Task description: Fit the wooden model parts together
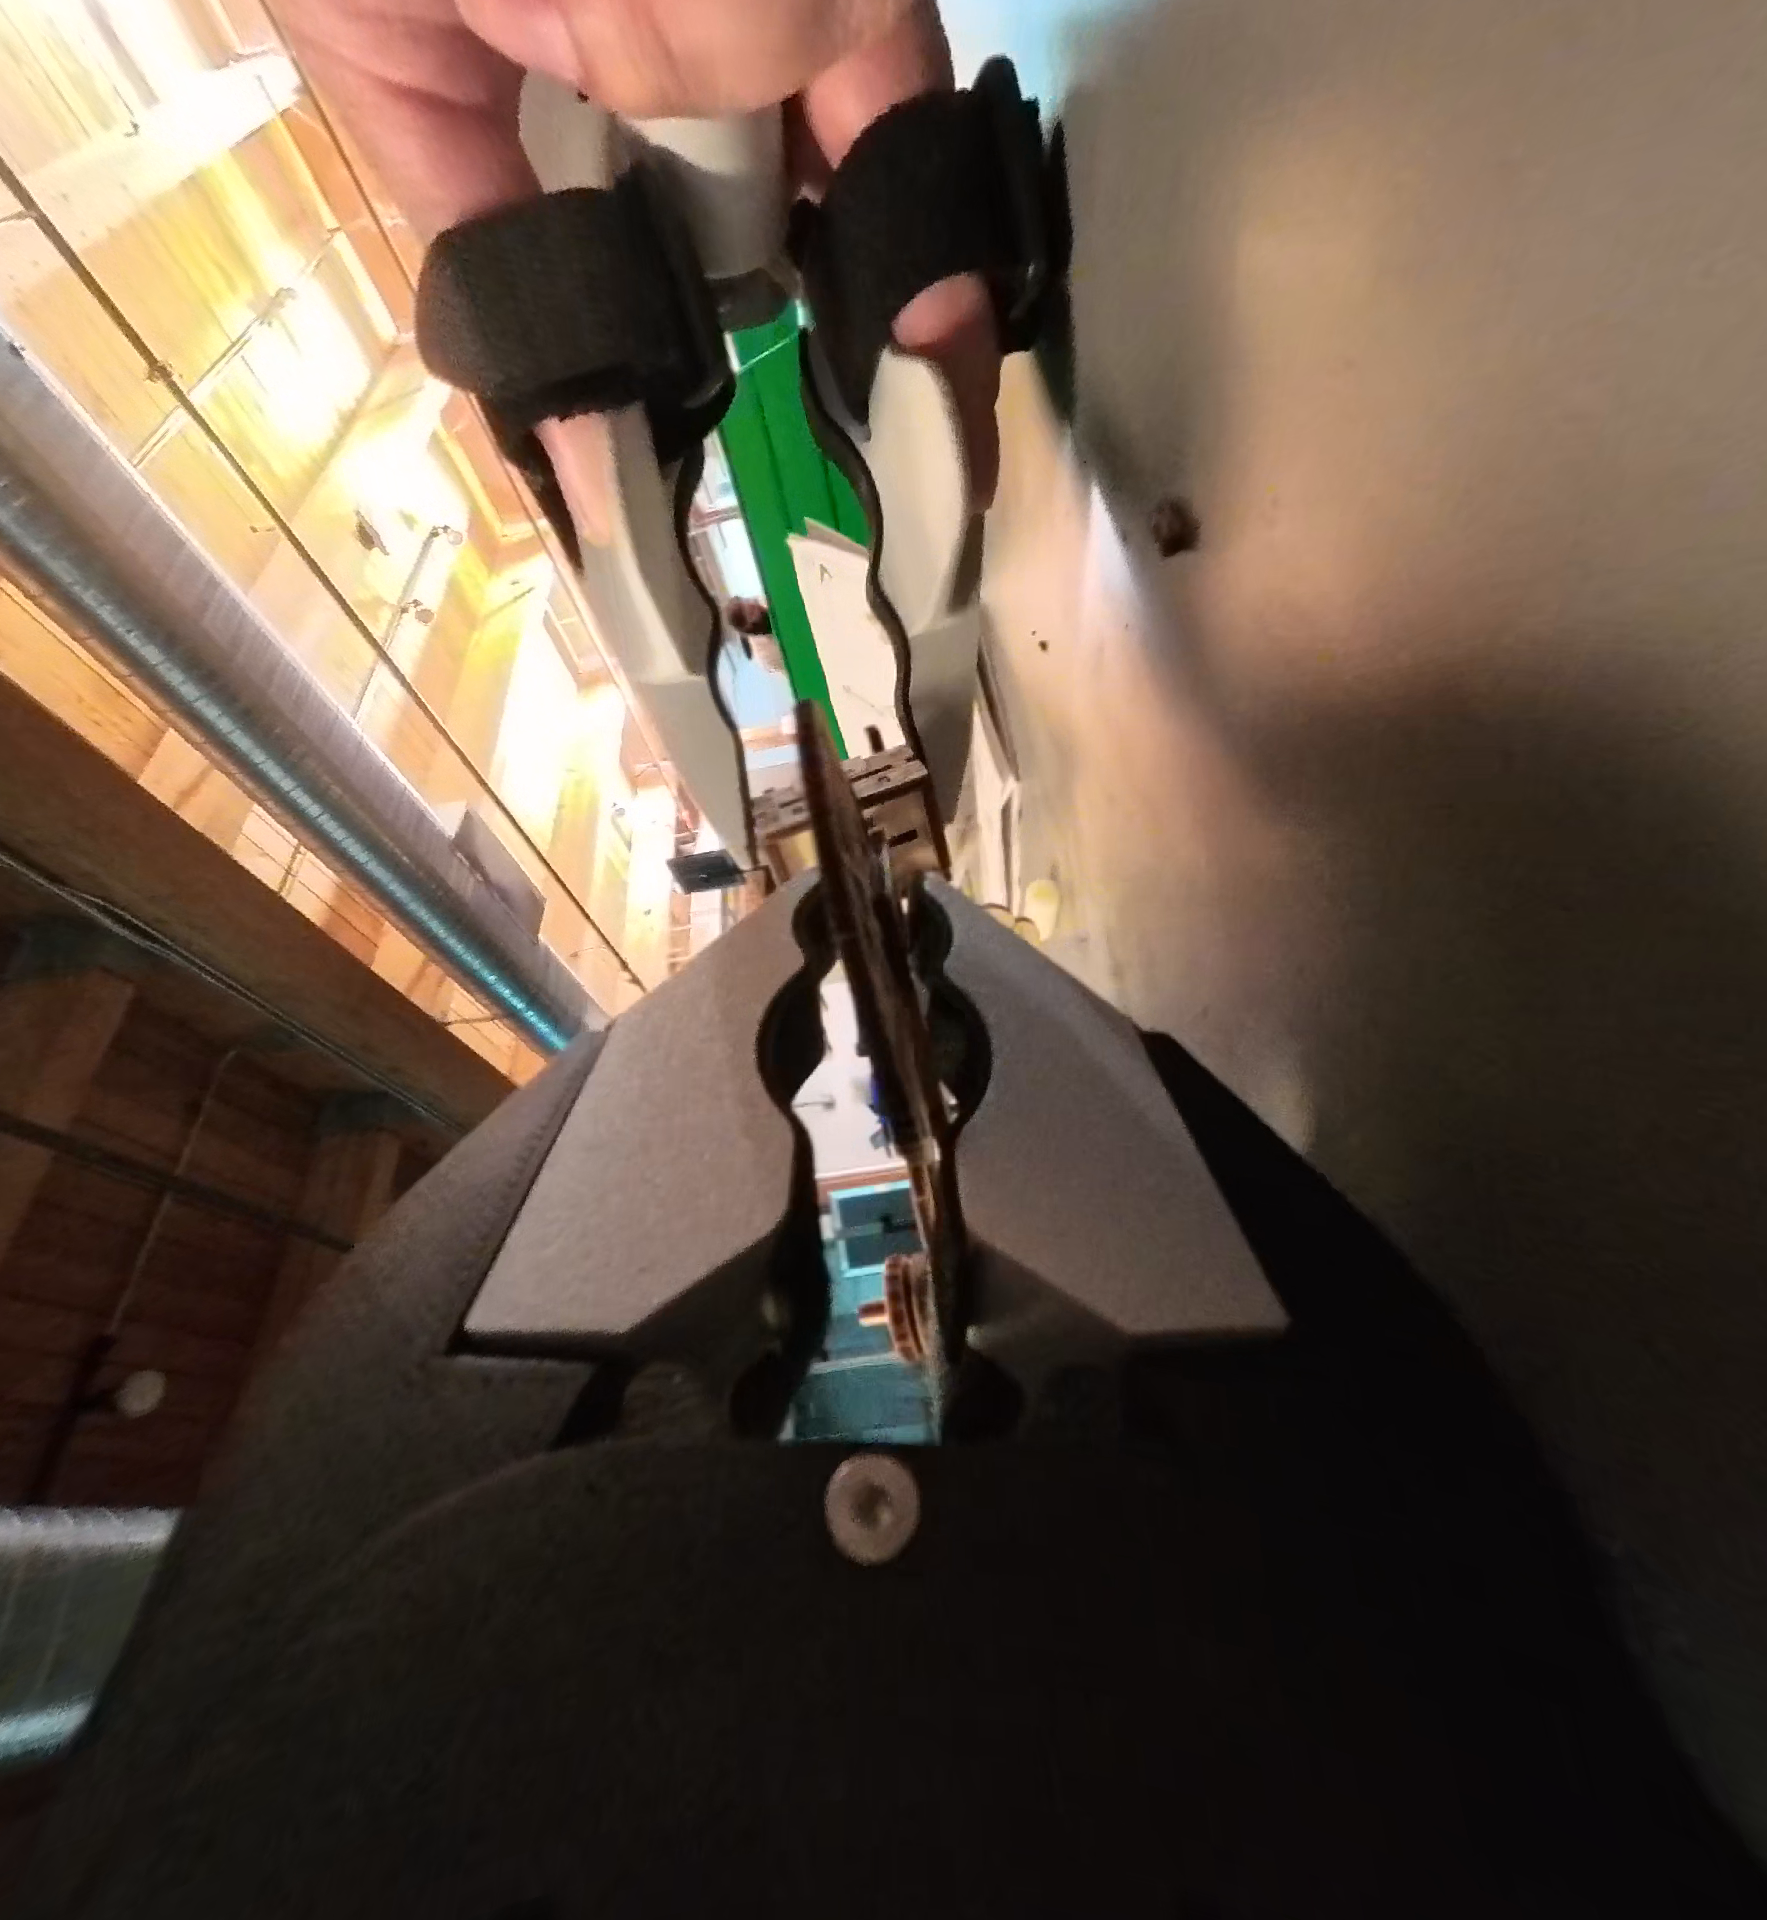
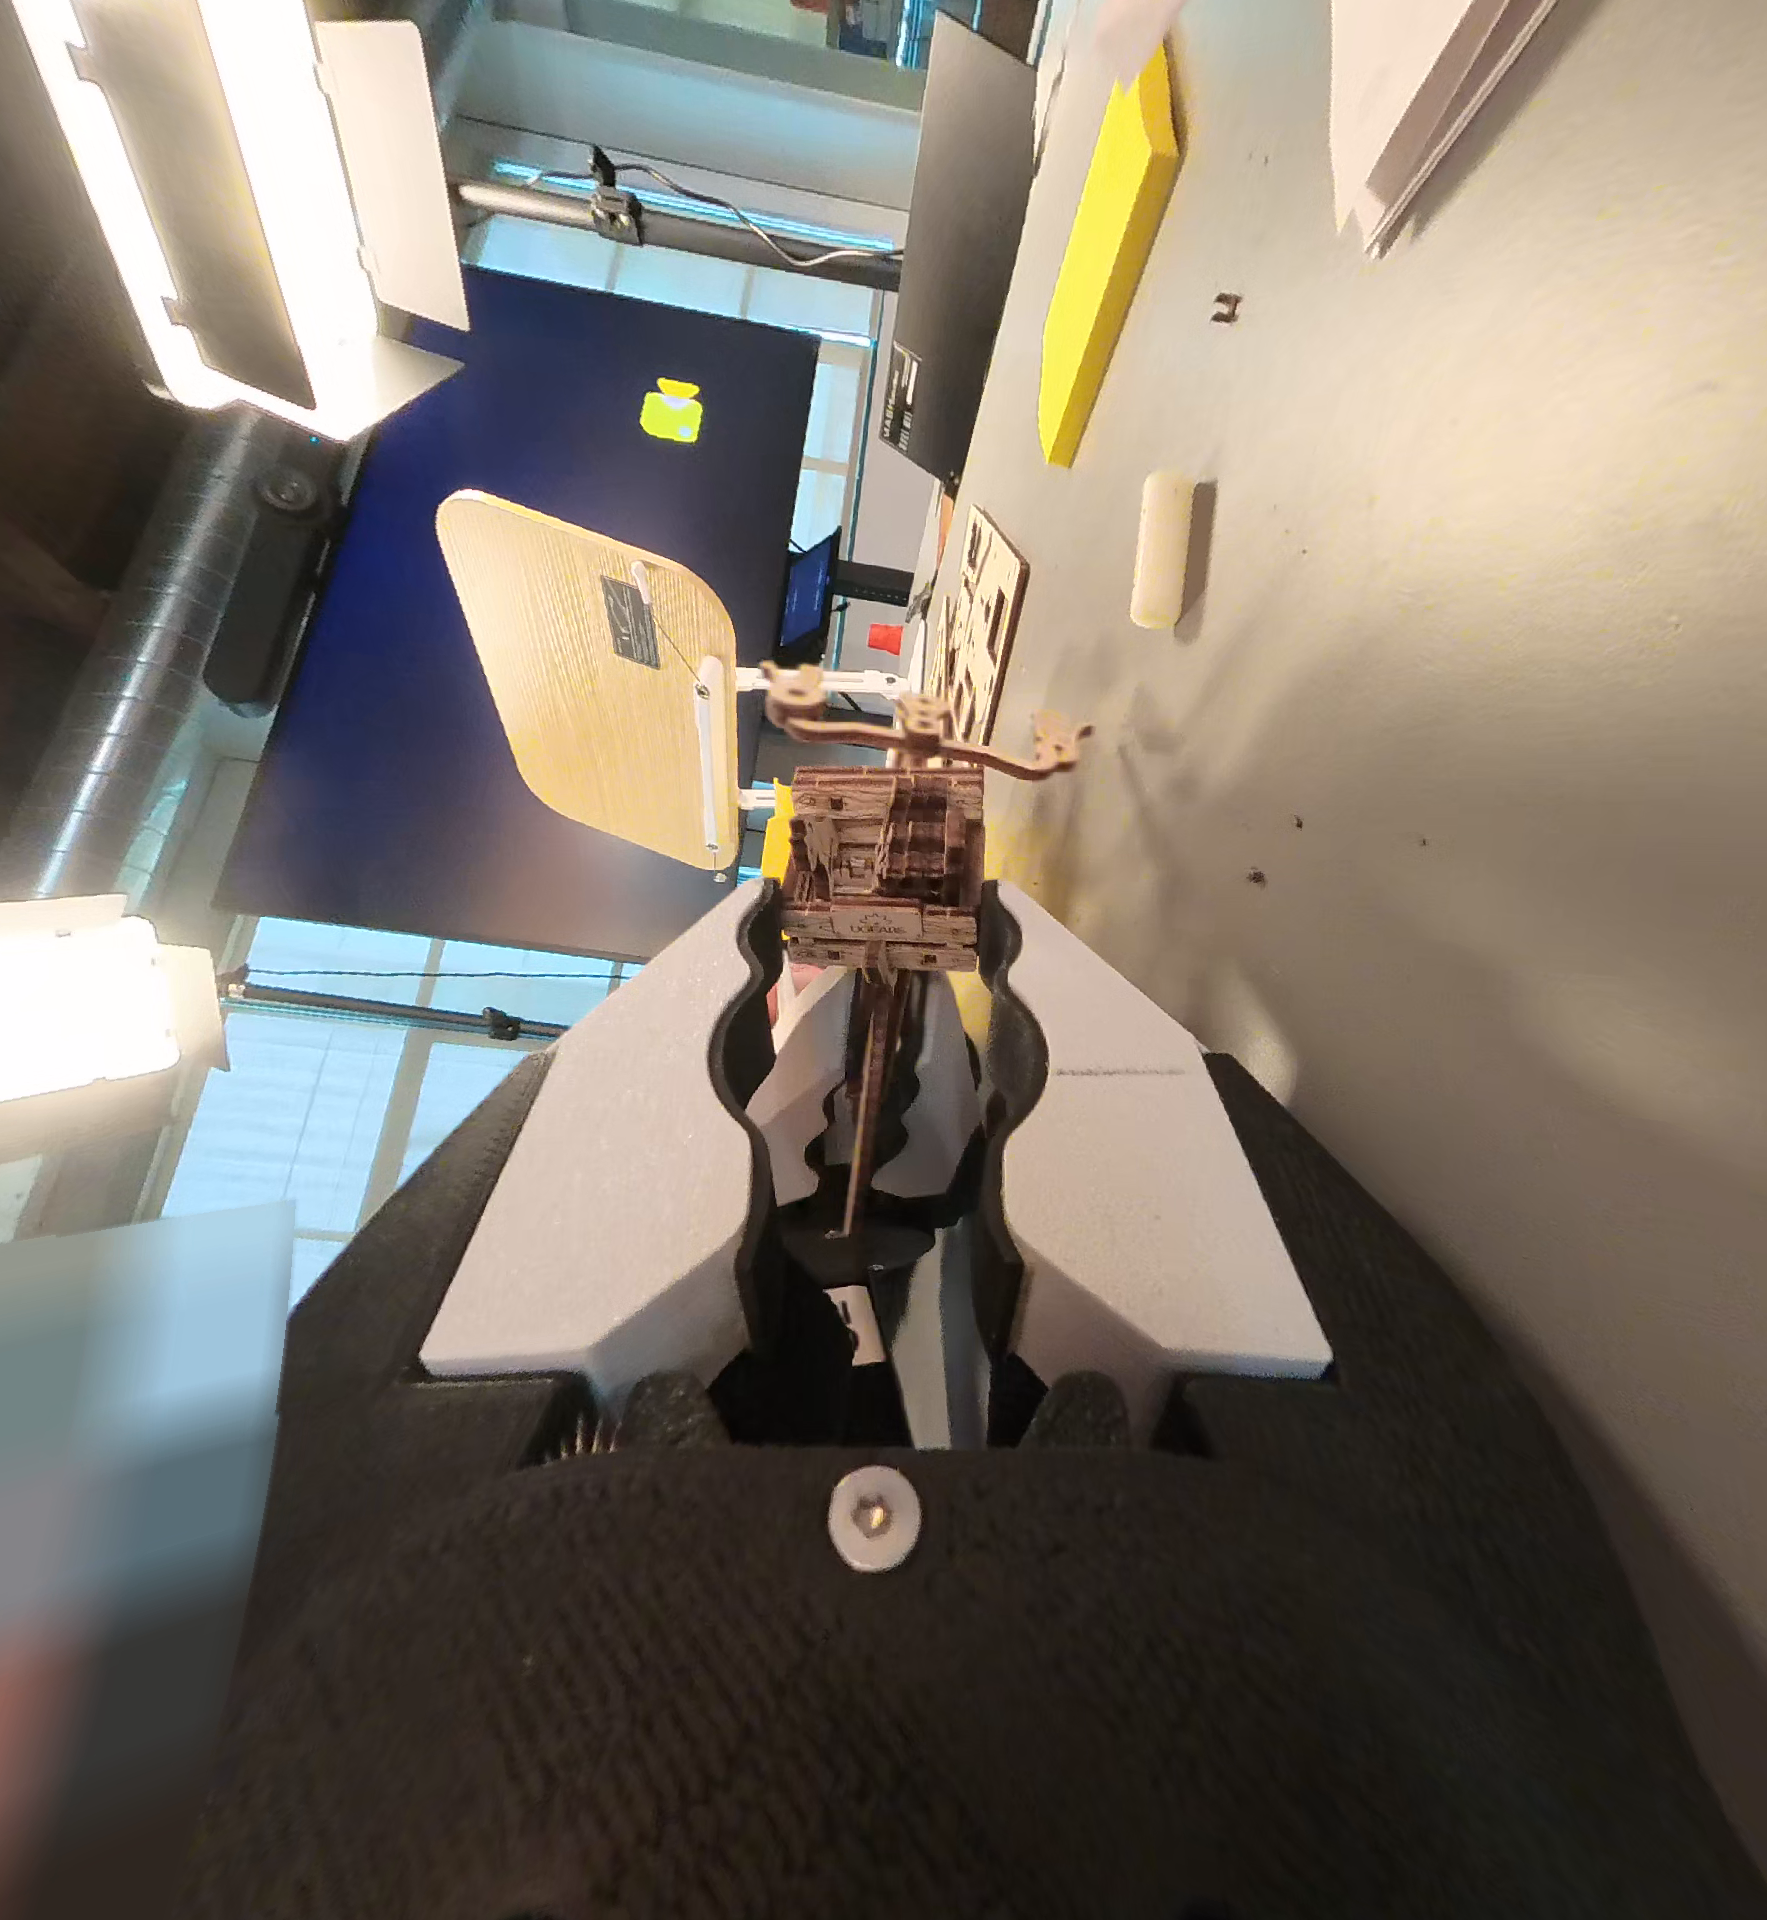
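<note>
A thin, flat brown wooden model piece (image 1: 874, 997), seen edge-on, is pinched in the nearly closed left gripper (image 1: 863, 894) and aimed at twelve o'clock into the boxy slotted wooden assembly (image 2: 884, 878) clamped by the right gripper (image 2: 884, 914), where tilt risks snapping it.

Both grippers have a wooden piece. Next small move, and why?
Probably ease the left gripper forward, pushing its flat wooden piece a touch further into the blocky wooden assembly clamped by the right gripper. The flat piece's edge already meets the assembly between the facing grippers; whether it is fully seated is unclear.
</note>
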Motion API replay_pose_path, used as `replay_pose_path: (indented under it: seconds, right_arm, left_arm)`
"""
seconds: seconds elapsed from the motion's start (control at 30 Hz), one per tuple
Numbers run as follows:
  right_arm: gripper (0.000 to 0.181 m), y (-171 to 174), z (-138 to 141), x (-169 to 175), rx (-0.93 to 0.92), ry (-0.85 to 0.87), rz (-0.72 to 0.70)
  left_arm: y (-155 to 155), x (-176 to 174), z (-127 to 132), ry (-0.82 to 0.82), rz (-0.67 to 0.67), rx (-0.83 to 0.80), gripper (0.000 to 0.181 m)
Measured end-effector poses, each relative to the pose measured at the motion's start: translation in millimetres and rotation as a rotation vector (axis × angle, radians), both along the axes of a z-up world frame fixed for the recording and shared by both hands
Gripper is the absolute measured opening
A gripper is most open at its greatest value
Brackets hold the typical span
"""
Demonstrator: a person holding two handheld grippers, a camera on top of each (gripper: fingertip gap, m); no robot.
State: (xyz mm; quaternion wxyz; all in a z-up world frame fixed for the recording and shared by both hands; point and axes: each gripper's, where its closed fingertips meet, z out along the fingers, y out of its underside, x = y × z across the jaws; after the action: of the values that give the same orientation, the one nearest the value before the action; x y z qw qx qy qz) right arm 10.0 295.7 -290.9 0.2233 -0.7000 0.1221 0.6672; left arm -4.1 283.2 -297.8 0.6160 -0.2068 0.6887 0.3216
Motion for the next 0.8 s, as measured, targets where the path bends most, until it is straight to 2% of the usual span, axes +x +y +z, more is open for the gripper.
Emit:
replay_pose_path:
  seconds: [0.2, 0.8]
  right_arm:
    - [0.036, -0.2, 0.0, -2.3, -0.009, 0.009, 0.01]
    - [0.036, 0.4, 3.5, -2.8, 0.032, 0.013, -0.032]
  left_arm:
    - [7.5, -3.1, -1.5, 0.011, -0.022, 0.039, 0.008]
    - [17.0, -6.2, -4.1, -0.051, -0.009, -0.076, 0.007]
